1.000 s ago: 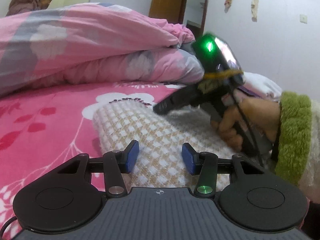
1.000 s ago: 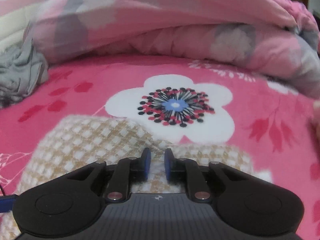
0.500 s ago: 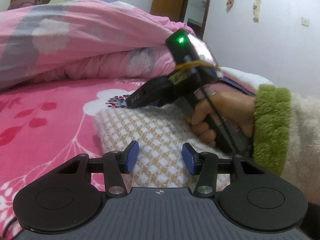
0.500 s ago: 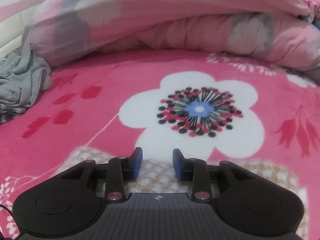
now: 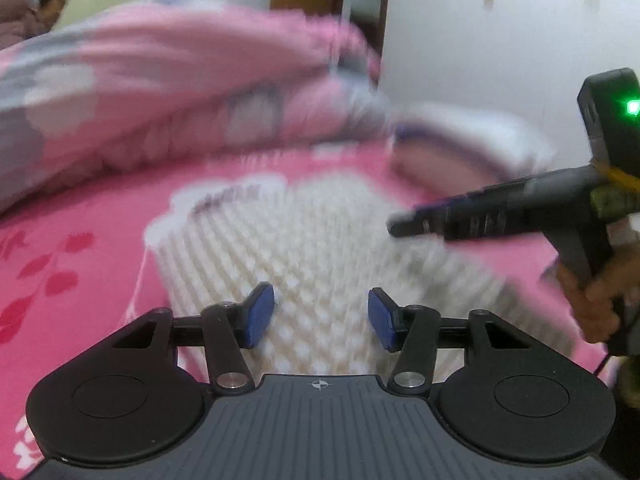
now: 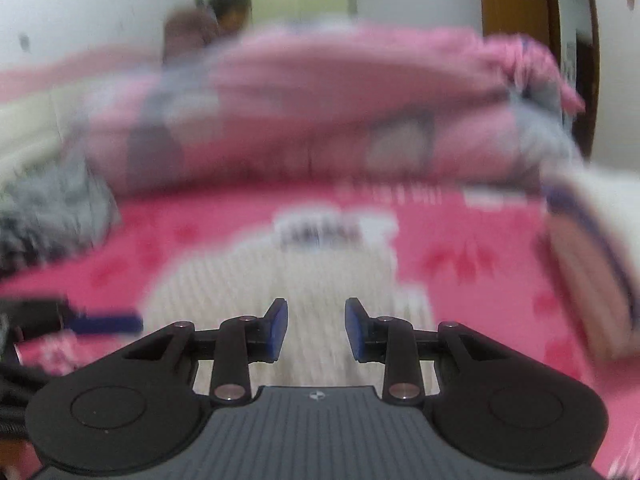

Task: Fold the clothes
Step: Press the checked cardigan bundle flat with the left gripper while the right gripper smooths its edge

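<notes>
**Both tongs loose above the folded checked cloth**

My left gripper (image 5: 321,317) hangs over the near part of the folded cream-and-tan checked garment (image 5: 320,240), which lies flat on the pink flowered bedspread (image 5: 72,264). Its jaws have just been opening further and stand fairly wide; the cloth shows in the gap below them, but the blue pads (image 5: 259,315) press on nothing.

My right gripper (image 6: 316,330) sits back from the same garment (image 6: 280,276), whose pale weave runs forward from between the fingers toward the white flower print. Its jaws have parted from nearly closed and now stand narrowly apart, with nothing pinched between them. In the left wrist view this gripper (image 5: 404,227) reaches in from the right, its tip above the garment's far right edge, my right hand (image 5: 596,300) around the handle.

Both views are smeared with motion. Behind the garment lies a rolled pink quilt (image 5: 160,92); a grey crumpled cloth (image 6: 52,208) sits at the left.
</notes>
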The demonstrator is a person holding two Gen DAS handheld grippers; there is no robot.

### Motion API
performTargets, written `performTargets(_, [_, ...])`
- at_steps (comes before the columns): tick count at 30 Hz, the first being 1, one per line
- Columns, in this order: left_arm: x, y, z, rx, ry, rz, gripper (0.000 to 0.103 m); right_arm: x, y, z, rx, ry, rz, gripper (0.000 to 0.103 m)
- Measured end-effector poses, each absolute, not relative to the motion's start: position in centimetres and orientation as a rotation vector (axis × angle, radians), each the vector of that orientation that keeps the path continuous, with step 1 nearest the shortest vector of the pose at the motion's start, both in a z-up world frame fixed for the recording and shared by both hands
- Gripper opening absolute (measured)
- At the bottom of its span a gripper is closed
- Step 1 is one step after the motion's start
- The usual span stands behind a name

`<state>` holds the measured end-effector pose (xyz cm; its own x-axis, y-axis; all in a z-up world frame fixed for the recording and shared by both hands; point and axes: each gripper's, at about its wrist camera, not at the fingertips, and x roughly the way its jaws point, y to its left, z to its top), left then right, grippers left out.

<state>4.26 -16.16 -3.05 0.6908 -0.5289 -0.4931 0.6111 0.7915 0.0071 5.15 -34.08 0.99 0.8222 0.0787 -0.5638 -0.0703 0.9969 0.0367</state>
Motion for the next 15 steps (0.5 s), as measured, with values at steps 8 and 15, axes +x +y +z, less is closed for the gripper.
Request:
performTargets(8, [4.5,-16.7,-2.1,0.194,0.578,-0.584,0.056,4.5,-35.2,-1.5,0.050,0.602,0.068,0.033])
performTargets(15, [5.1,-17.7,-1.4,0.171,0.668,-0.537,0.061,-2.0,-34.1,0.5,0.039,0.511,0.118,0.032])
